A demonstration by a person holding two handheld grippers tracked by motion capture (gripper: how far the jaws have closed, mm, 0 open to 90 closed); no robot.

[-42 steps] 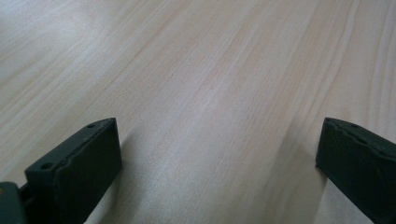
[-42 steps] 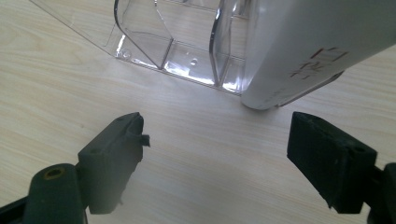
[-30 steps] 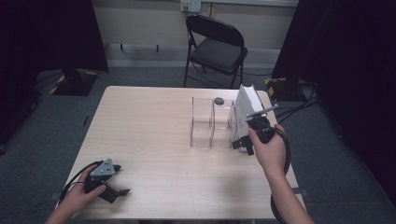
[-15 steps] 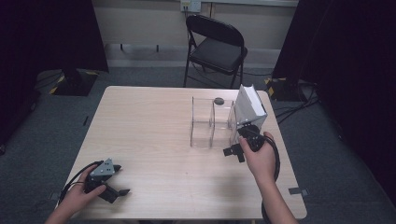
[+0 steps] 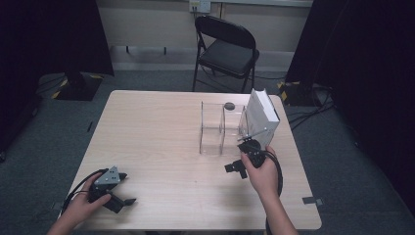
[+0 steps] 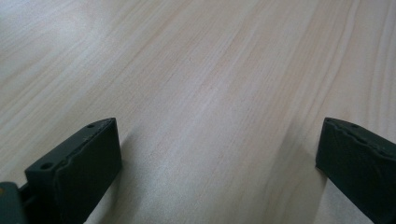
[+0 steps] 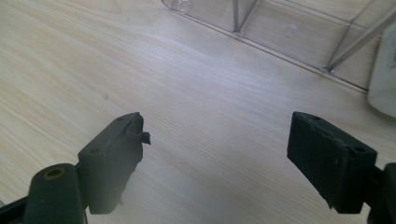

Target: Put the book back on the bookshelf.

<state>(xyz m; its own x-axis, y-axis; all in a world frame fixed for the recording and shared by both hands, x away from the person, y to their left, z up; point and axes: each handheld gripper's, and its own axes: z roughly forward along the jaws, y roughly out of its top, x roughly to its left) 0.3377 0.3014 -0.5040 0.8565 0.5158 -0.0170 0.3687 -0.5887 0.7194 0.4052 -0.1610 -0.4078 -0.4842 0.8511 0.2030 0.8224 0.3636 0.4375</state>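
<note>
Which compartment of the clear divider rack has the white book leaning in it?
The rack's right-hand compartment, on the side of the right claw. The white book stands tilted in it; the left compartment holds nothing.

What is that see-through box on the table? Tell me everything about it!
The see-through box looks like clear plastic, with thin walls and an open top. A clear wall inside splits it into compartments, which look empty. It stands upright on the pale wooden table, toward the far right side. A white book leans tilted at its right end. A small dark round thing lies just behind it. The right tool is on the table just in front, not touching it.
</note>
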